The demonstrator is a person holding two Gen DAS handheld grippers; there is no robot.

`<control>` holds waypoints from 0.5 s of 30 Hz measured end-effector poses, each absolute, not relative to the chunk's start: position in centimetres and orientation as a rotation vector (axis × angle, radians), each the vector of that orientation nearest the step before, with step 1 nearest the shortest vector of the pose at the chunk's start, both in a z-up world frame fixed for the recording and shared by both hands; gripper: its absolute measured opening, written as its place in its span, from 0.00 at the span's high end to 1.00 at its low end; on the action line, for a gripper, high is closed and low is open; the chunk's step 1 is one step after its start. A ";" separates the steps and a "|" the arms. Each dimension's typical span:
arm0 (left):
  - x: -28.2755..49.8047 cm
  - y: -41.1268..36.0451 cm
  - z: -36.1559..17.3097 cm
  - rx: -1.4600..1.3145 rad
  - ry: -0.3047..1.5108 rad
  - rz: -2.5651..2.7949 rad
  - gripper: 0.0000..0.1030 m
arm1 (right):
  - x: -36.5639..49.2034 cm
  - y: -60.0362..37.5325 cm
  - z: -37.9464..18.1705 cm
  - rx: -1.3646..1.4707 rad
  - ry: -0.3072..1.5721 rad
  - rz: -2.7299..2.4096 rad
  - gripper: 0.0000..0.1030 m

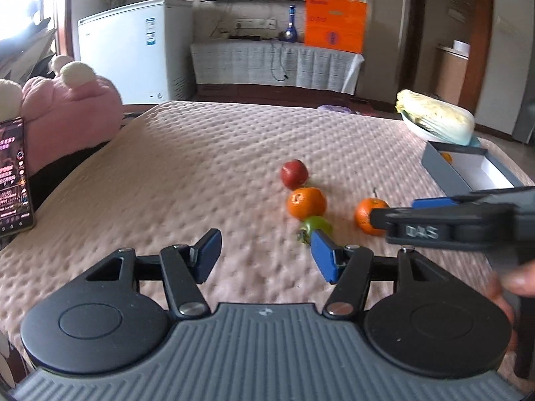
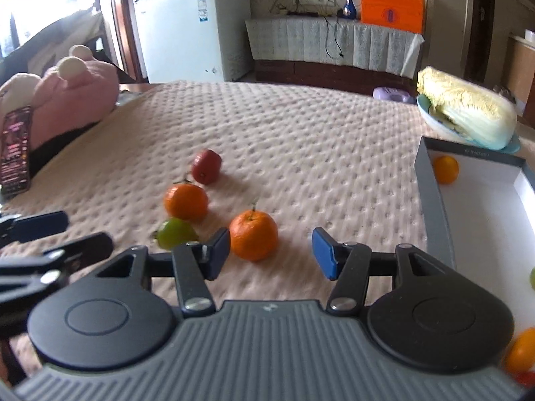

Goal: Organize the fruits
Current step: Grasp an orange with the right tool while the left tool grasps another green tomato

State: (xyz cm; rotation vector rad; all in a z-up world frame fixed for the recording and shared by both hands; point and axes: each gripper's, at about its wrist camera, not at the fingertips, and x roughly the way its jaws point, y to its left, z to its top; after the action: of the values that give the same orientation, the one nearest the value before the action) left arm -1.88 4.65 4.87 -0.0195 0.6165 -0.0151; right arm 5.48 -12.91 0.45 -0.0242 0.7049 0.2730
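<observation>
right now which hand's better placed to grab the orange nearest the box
Right. The right tool is open with that orange just ahead between its fingers; the left tool faces the green fruit.

**Readable text: almost nothing**

Only legible mark: raised letters, apparently "DAS", on the black body of the right gripper (image 1: pixel 431 202) in the left wrist view. Phone (image 1: pixel 13 177) at the left edge of the bedspread (image 1: pixel 200 167) shows lines of text, too small to read. Orange bag (image 1: pixel 334 23) carries print and a logo, blurred. Freezer (image 1: pixel 133 50) has a blue-white label, illegible. Grey box (image 2: pixel 434 200) has faint lettering on its far wall, unreadable.
</observation>
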 end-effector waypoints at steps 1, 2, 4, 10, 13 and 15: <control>-1.9 4.7 4.8 -0.015 0.618 -0.021 0.36 | 5.9 -12.9 0.2 -0.015 0.713 0.276 0.45; -1.9 4.7 4.7 -0.011 0.619 -0.024 0.36 | 6.1 -13.0 0.0 0.008 0.716 0.291 0.45; -1.9 4.8 4.7 -0.013 0.622 -0.034 0.36 | 6.4 -12.7 -0.2 0.021 0.720 0.301 0.45; -1.7 4.6 4.3 -0.001 0.638 -0.044 0.36 | 6.7 -11.0 -0.8 -0.026 0.733 0.326 0.47; -1.8 4.5 4.2 0.007 0.635 -0.051 0.36 | 7.0 -10.8 -1.0 -0.038 0.748 0.338 0.63; -1.8 4.4 4.2 0.009 0.635 -0.051 0.36 | 6.9 -10.7 -1.0 -0.050 0.743 0.340 0.64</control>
State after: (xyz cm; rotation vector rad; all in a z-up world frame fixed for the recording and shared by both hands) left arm -1.78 4.43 4.16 0.0086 0.6348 -0.0508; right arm 6.95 -10.65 -0.96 -0.0501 0.7434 0.3403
